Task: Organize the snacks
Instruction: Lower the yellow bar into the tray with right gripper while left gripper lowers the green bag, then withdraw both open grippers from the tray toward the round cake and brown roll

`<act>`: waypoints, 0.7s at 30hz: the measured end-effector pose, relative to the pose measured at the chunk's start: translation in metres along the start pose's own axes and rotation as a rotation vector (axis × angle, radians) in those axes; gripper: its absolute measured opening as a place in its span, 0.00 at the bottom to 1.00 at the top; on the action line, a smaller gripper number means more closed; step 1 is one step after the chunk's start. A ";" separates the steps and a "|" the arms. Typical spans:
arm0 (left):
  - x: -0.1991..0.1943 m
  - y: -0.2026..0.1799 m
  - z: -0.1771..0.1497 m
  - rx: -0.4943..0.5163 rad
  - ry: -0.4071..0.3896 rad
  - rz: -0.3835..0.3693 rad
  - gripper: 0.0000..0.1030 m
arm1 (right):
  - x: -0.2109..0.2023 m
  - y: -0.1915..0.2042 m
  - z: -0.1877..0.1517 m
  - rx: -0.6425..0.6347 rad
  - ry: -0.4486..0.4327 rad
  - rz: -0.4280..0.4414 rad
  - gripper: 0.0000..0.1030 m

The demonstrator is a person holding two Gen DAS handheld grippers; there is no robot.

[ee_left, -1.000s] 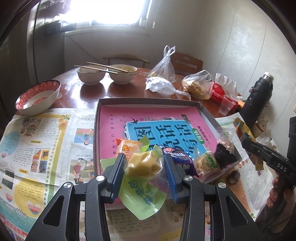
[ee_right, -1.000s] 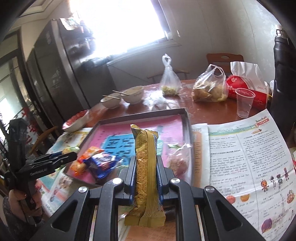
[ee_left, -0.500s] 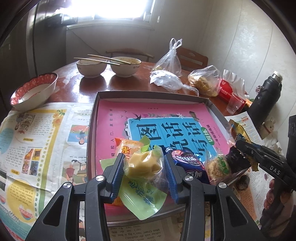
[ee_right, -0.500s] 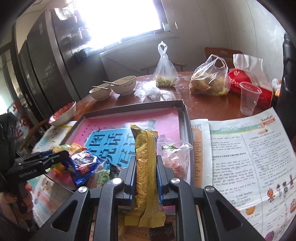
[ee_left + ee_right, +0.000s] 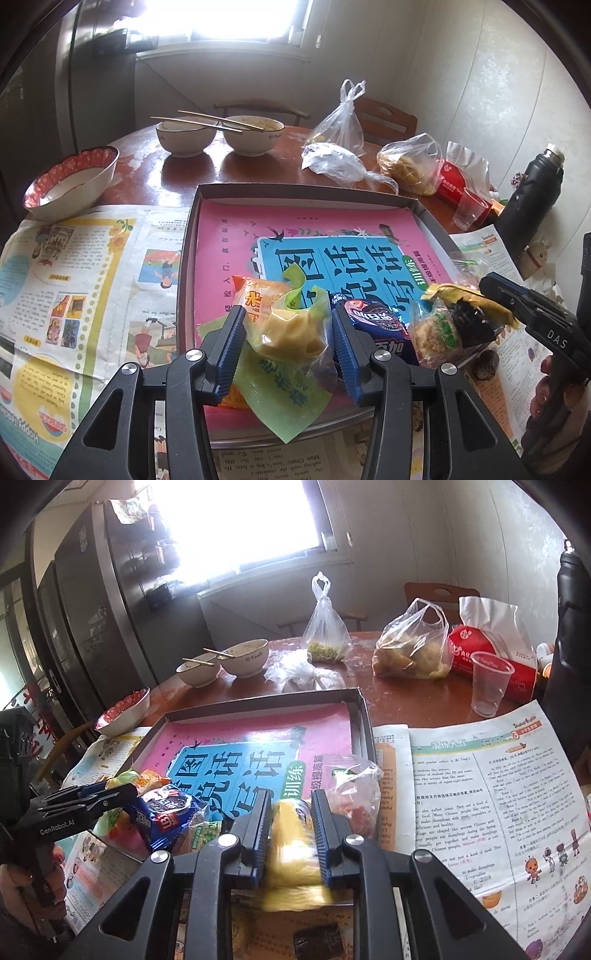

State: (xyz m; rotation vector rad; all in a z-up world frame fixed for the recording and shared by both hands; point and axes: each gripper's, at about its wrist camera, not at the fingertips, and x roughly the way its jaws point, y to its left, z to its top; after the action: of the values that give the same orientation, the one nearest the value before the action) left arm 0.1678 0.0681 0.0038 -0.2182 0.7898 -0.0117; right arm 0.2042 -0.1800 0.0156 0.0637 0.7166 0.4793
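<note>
A shallow tray [image 5: 192, 236] lined with a pink book is set on the table, with snacks heaped along its near edge. The left gripper [image 5: 288, 328] is seen with its jaws just opening around a green-wrapped yellow snack [image 5: 288, 332] at the near left of the tray; the pads flank it loosely. The right gripper [image 5: 290, 812] has its jaws just parting too, a blurred yellow packet [image 5: 291, 849] between them at the near right edge. A blue packet [image 5: 373, 321] lies between the two snacks.
</note>
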 end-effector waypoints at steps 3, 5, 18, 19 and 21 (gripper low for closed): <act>-0.003 0.000 -0.001 -0.001 -0.005 0.000 0.49 | -0.004 0.000 0.001 0.002 -0.008 0.005 0.27; -0.005 0.000 0.000 0.001 -0.010 0.000 0.49 | -0.008 0.000 0.001 0.002 -0.015 0.006 0.28; -0.024 -0.001 0.001 -0.002 -0.053 -0.011 0.57 | -0.039 0.005 0.000 -0.016 -0.081 0.020 0.51; -0.026 -0.002 0.001 0.001 -0.056 -0.011 0.58 | -0.042 0.004 -0.001 -0.015 -0.084 0.019 0.53; -0.030 -0.004 -0.001 0.008 -0.061 -0.010 0.61 | -0.045 0.003 -0.001 -0.011 -0.089 0.022 0.57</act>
State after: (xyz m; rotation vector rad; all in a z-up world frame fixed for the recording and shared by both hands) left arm 0.1465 0.0665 0.0253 -0.2136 0.7282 -0.0172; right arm 0.1728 -0.1972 0.0432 0.0824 0.6267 0.4988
